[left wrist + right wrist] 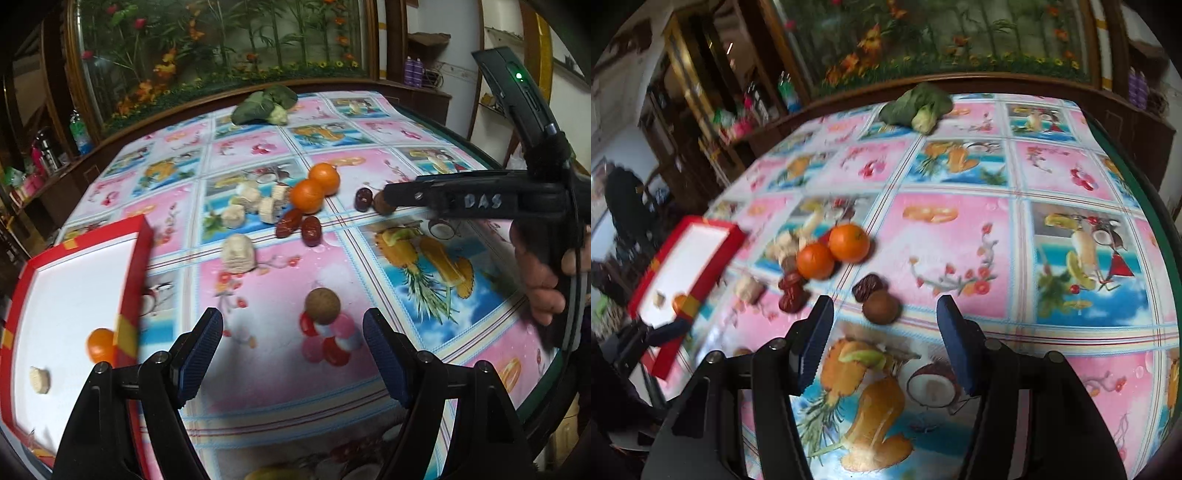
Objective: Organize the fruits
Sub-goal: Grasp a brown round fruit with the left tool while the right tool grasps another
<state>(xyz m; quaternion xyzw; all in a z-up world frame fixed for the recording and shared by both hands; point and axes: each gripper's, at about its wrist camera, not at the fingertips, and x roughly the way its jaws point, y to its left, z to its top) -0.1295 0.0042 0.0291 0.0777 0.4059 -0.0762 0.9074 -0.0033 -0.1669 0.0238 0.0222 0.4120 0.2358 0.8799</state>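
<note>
Left gripper fingers spread wide, empty, framing a brown round fruit on the surface. Right gripper likewise parted, empty, near another brown fruit. Probably light, firm, prone to rolling; best pinched across the widest middle.

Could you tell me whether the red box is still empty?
No, the red box already holds an orange and a pale chunk on its white floor.
</note>
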